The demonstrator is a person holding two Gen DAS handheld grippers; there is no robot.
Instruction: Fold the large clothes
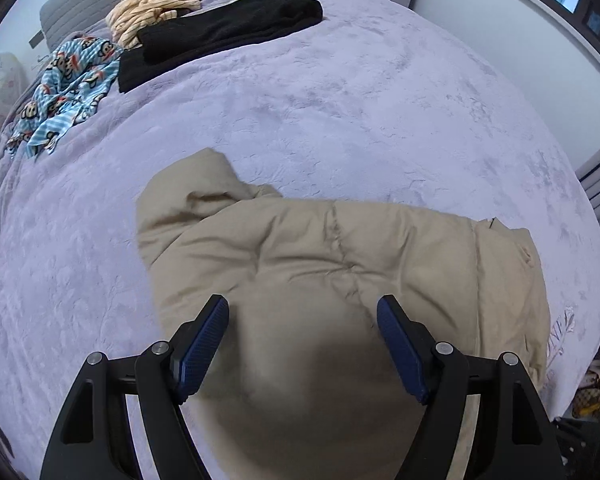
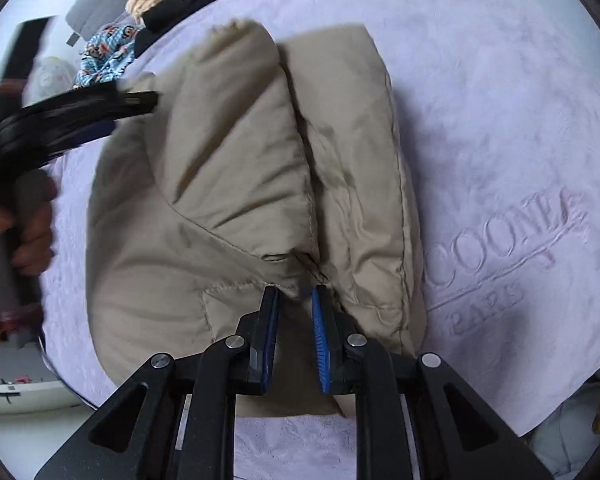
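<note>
Left gripper (image 1: 303,307): tilted steeply down over the jacket, jaws wide, empty.
Right gripper (image 2: 295,295): steeply down, narrow gap, pinching nothing.
Jacket (image 1: 320,256): tan, puffy, quilted, folded on the bed.
Bed cover (image 1: 340,112): lilac, plush, embossed.

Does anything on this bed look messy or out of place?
Yes. At the far left edge of the bed, a blue cartoon-print garment and a striped cream one lie crumpled in heaps, unlike the flat black clothes beside them. The beige puffy jacket in front is bunched and unevenly folded.
</note>
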